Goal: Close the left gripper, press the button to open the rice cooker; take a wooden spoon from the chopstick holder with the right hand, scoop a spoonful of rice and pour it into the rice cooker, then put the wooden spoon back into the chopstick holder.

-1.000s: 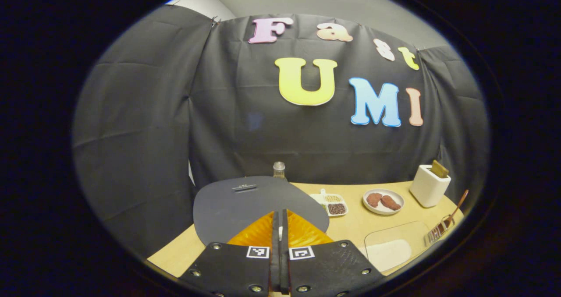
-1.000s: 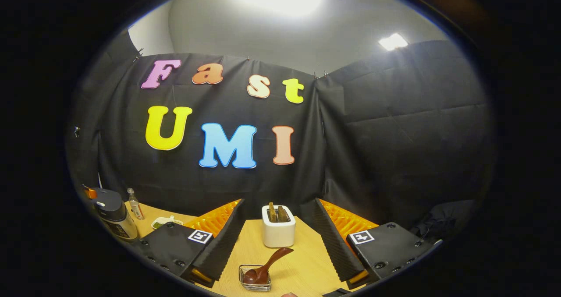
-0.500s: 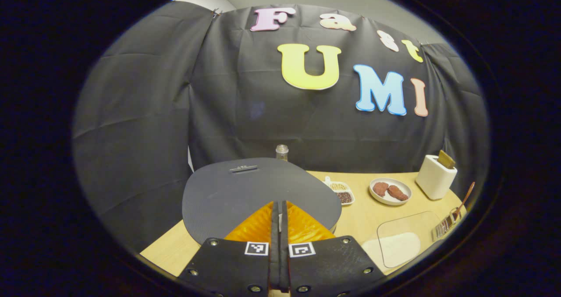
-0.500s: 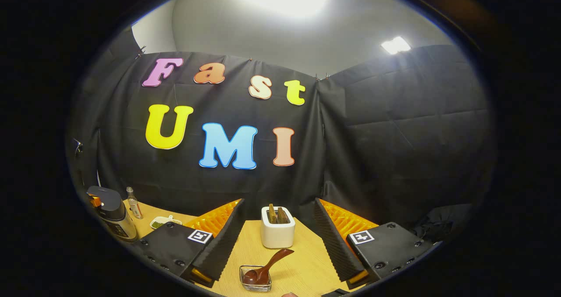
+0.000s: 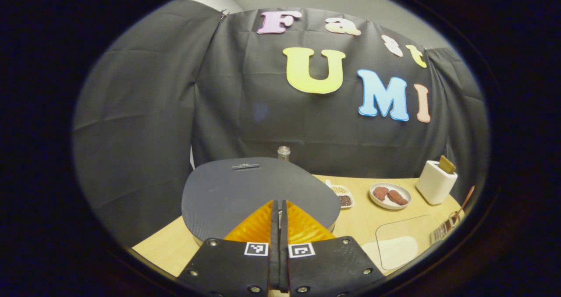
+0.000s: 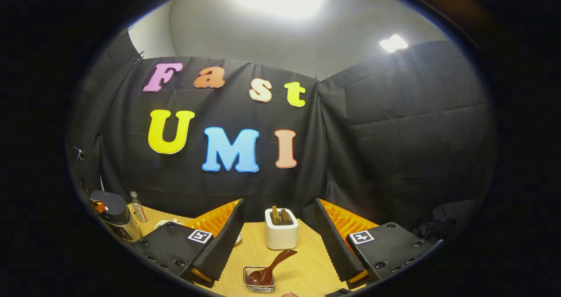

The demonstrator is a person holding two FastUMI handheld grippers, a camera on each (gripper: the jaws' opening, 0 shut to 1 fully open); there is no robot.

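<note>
Directly ahead of the left gripper (image 5: 278,227), in the left gripper view, the rice cooker (image 5: 258,192) stands with its dark ribbed lid down, filling the space from 11 to 1 o'clock just beyond the fingertips; the two fingers are pressed together with nothing between them. The button itself cannot be made out from this angle, so I judge the press is either pending or under way. Off toward 3 o'clock on the wooden table (image 5: 359,220) lie a clear tray of rice (image 5: 399,246), a plate of two brown pieces (image 5: 390,195), a white toaster (image 5: 435,182) and, at the far edge, the chopstick holder (image 5: 442,231) with the wooden spoon (image 5: 461,203). Between the widely spread fingers of the right gripper (image 6: 280,244), in the right gripper view, that small wire holder (image 6: 259,279) sits at 6 o'clock, near and almost centred. The spoon's bowl rests inside it, and its handle slants up toward 1 o'clock, pointing at the toaster (image 6: 280,231) behind. The right hand is plainly the nearer one for the pickup, and the handle's tilt would likely call for lining the open fingers across it.
</note>
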